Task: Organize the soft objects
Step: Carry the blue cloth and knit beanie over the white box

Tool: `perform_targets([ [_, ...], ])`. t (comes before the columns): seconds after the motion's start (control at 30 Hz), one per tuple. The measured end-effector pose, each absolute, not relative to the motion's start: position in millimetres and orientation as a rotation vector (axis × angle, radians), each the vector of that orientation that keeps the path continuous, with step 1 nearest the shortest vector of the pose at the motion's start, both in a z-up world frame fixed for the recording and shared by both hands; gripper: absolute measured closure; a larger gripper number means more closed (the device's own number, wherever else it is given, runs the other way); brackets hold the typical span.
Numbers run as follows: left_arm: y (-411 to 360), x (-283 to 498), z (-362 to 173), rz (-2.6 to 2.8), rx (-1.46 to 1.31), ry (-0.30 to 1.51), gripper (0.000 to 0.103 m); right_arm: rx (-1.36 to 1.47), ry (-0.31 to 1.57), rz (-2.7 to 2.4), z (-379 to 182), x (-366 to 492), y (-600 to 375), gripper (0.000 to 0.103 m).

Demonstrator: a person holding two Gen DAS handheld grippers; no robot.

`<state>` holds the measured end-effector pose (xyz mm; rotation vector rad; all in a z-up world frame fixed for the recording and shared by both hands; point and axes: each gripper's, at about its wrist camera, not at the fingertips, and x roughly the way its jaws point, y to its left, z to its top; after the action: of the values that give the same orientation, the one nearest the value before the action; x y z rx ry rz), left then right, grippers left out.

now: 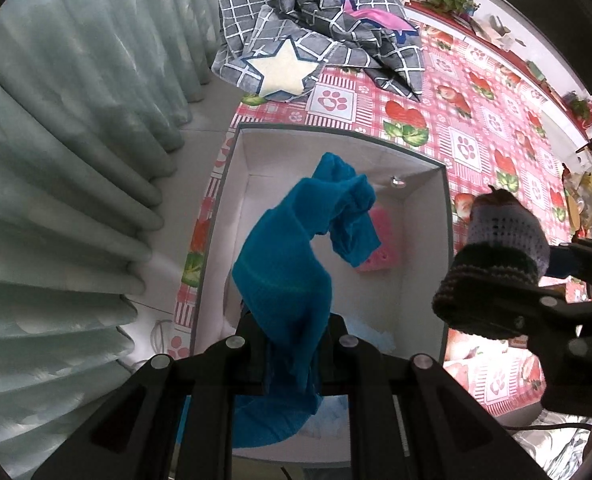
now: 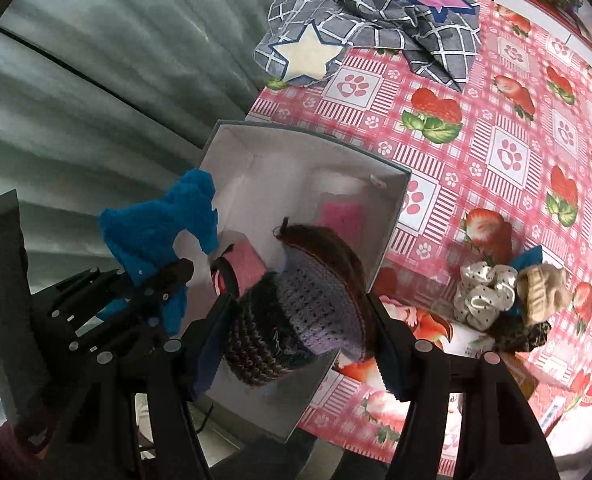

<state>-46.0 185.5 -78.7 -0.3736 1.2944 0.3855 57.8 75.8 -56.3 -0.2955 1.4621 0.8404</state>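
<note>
Left wrist view: the left gripper [image 1: 292,344], jaws clamped on a blue knit sock [image 1: 296,256], dangles it above the white box [image 1: 447,216], where a pink sponge [image 1: 379,240] already lies.

Right wrist view: the right gripper [image 2: 296,332], jaws clamped on a purple knit sock [image 2: 296,312], hovers over the box's near edge. A scrunchie pile [image 2: 499,300] beside the box remains unsorted.
</note>
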Motion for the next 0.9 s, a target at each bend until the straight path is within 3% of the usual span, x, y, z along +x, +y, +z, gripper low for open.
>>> perform_targets([
  [0.9,202,-26,-104,0.382,-0.389,1.348,0.088,-0.314,1.537,0.841,-88,84,98,0.037],
])
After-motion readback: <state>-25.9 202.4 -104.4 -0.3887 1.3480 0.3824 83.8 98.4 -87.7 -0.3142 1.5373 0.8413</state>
